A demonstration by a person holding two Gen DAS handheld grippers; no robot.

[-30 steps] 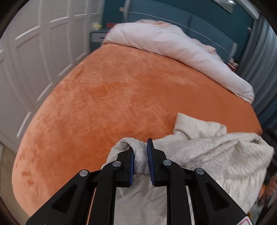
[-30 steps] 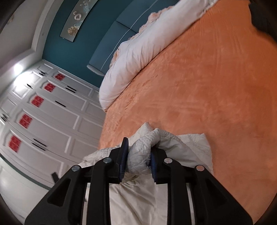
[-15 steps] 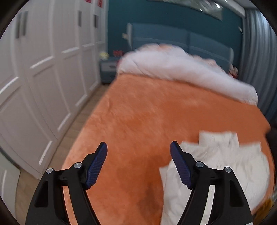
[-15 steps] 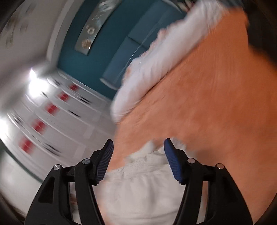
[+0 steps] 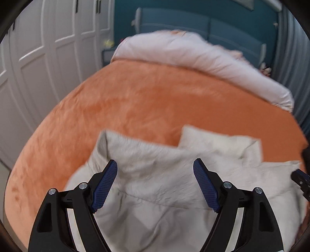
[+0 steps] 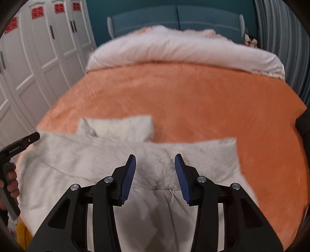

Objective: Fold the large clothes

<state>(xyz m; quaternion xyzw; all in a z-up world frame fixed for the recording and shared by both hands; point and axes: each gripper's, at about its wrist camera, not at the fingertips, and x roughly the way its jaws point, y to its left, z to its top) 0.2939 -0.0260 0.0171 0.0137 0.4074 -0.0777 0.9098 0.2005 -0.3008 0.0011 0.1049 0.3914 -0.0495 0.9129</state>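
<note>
A large cream fuzzy garment (image 5: 160, 174) lies spread on the near part of the orange bed (image 5: 155, 100). It also shows in the right wrist view (image 6: 108, 155), with a folded flap (image 6: 116, 126) at its far edge. My left gripper (image 5: 155, 182) is open and empty, hovering over the garment's left part. My right gripper (image 6: 155, 176) is open and empty above the garment's middle. The left gripper also appears at the left edge of the right wrist view (image 6: 21, 144), held in a hand.
A rolled white duvet (image 6: 184, 50) lies across the head of the bed before a teal headboard (image 6: 178, 17). White wardrobe doors (image 5: 38, 58) stand along the left side. Grey curtains (image 6: 286, 38) hang at the right. A yellow object (image 6: 22, 234) sits low left.
Both grippers were shut on bunched garment a second ago and have let go and opened. The garment now lies spread on the bed, and both grippers have swung to face the headboard.
</note>
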